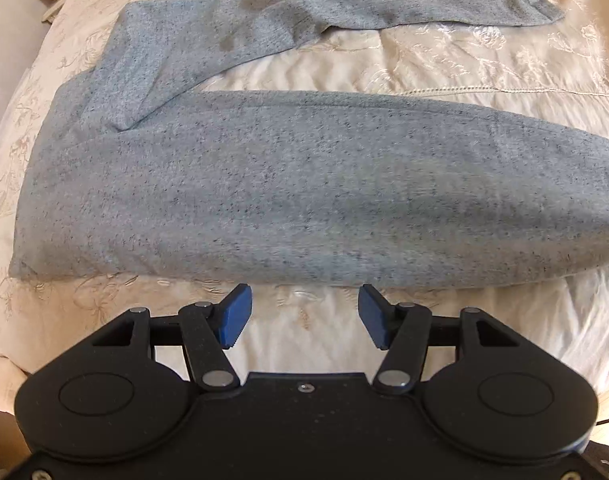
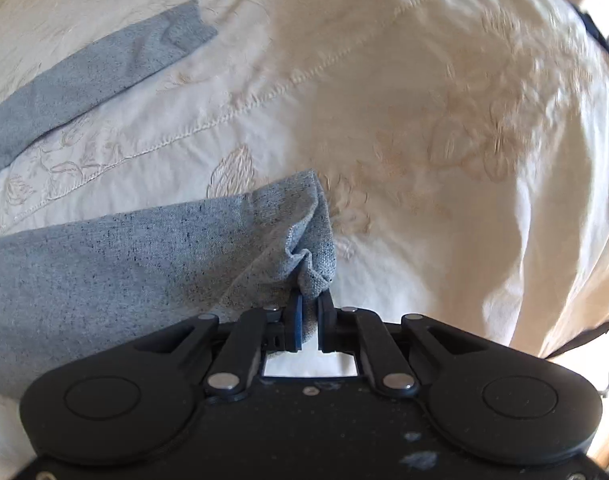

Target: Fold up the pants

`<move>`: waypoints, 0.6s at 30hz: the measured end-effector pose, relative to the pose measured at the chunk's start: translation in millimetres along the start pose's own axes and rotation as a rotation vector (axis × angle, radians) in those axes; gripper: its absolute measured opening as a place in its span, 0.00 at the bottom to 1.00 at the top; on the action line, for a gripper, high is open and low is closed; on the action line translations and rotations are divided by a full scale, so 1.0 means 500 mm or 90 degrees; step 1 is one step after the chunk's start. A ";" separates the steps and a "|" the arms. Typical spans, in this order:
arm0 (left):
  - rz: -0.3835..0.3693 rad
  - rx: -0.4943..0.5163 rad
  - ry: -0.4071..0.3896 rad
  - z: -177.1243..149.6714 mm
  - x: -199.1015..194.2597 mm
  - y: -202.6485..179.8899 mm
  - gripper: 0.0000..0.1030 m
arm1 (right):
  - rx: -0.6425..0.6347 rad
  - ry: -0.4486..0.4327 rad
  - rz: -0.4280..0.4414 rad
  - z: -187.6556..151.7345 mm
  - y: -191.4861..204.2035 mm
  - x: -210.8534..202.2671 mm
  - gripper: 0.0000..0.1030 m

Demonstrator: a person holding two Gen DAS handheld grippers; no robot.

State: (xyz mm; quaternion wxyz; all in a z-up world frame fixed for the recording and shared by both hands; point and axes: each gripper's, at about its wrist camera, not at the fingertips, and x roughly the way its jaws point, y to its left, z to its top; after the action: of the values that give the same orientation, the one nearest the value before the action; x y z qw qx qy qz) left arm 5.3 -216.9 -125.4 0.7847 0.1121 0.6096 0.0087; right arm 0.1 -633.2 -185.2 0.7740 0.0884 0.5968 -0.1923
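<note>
Grey pants (image 1: 264, 184) lie flat on the cream embroidered bedspread (image 1: 484, 68), legs splayed apart, near leg just ahead of the left gripper (image 1: 304, 320). Left gripper's jaws stand wide, nothing between them, clear of the fabric. Right gripper (image 2: 309, 322) is clamped on the near leg's cuff (image 2: 314, 256), cloth bunched between the pads.
</note>
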 end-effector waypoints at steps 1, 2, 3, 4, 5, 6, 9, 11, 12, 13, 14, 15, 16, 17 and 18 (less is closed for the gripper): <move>0.011 -0.003 -0.002 -0.003 0.000 0.016 0.61 | 0.034 0.029 0.002 0.000 -0.013 0.018 0.06; 0.023 -0.007 -0.007 -0.004 0.000 0.035 0.61 | 0.050 0.047 0.001 -0.001 -0.019 0.031 0.06; 0.033 -0.012 -0.013 -0.004 0.000 0.055 0.61 | 0.047 0.048 -0.002 -0.003 -0.016 0.034 0.06; 0.044 -0.018 -0.019 -0.002 0.002 0.080 0.61 | 0.030 0.034 -0.012 -0.006 -0.006 0.028 0.07; 0.055 -0.027 -0.022 0.001 0.007 0.105 0.61 | 0.005 0.019 -0.035 -0.010 0.010 0.018 0.11; 0.066 -0.038 -0.023 0.004 0.012 0.129 0.61 | -0.005 0.012 -0.052 -0.011 0.019 0.010 0.14; 0.091 -0.078 -0.028 0.014 0.043 0.219 0.61 | 0.000 -0.017 -0.096 -0.014 0.040 -0.018 0.17; 0.115 -0.105 -0.039 0.023 0.069 0.268 0.61 | -0.003 -0.046 -0.136 -0.017 0.058 -0.048 0.16; 0.132 -0.120 -0.039 0.029 0.088 0.293 0.61 | -0.004 -0.062 -0.148 -0.019 0.071 -0.064 0.16; 0.141 -0.131 -0.030 0.032 0.110 0.314 0.60 | -0.005 -0.079 -0.150 -0.021 0.085 -0.082 0.17; 0.136 -0.135 -0.013 0.033 0.130 0.328 0.60 | -0.005 -0.094 -0.144 -0.025 0.099 -0.104 0.17; 0.117 -0.134 0.019 0.032 0.158 0.341 0.61 | -0.006 -0.106 -0.135 -0.028 0.115 -0.119 0.17; 0.094 -0.117 0.077 0.026 0.194 0.350 0.61 | -0.006 -0.118 -0.124 -0.030 0.134 -0.135 0.17; 0.080 -0.086 0.118 0.019 0.214 0.350 0.61 | -0.009 -0.126 -0.112 -0.030 0.157 -0.143 0.18; 0.072 -0.058 0.119 0.013 0.214 0.348 0.61 | -0.013 -0.129 -0.098 -0.028 0.179 -0.146 0.19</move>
State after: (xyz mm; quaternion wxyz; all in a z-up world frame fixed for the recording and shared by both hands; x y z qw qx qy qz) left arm 60.2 -32.1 -193.6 0.7270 0.1094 0.6717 0.0909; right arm 8.1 -532.4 -127.2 0.8142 0.0143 0.5223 -0.2531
